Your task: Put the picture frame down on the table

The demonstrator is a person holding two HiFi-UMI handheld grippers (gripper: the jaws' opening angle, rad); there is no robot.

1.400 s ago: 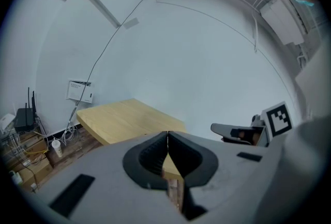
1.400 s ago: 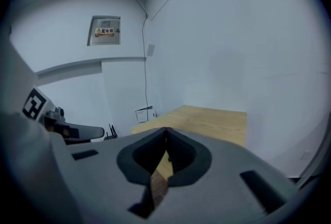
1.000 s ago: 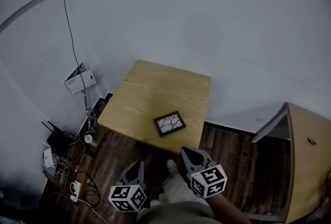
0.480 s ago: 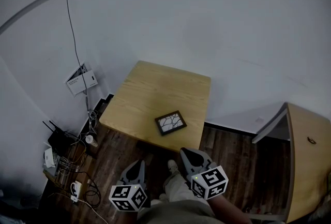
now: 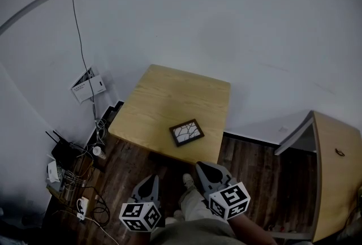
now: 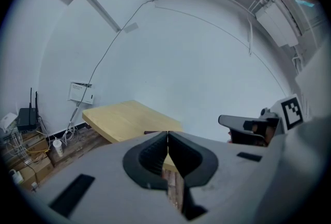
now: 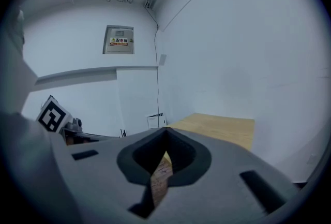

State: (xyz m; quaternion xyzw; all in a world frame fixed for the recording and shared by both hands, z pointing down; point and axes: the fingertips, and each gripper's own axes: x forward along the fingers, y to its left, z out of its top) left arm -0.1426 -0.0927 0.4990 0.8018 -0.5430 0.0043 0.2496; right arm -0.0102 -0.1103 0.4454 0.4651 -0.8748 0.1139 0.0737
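The picture frame (image 5: 186, 133), dark-edged with a pale cracked pattern, lies flat on the light wooden table (image 5: 169, 99) close to its near edge. Both grippers hang low in front of the table over the floor, apart from the frame. My left gripper (image 5: 153, 177) is shut with nothing in it, and its jaws meet in the left gripper view (image 6: 167, 134). My right gripper (image 5: 199, 165) is shut and empty too, its tips touching in the right gripper view (image 7: 165, 129). The table top (image 6: 124, 117) shows beyond the left jaws, and the table top (image 7: 222, 127) also shows past the right ones.
A wooden cabinet (image 5: 336, 170) stands at the right. A router, boxes and tangled cables (image 5: 68, 162) sit on the dark wood floor left of the table. A white box (image 5: 87, 86) hangs on the wall with a cable above. My leg and shoe (image 5: 188, 183) lie between the grippers.
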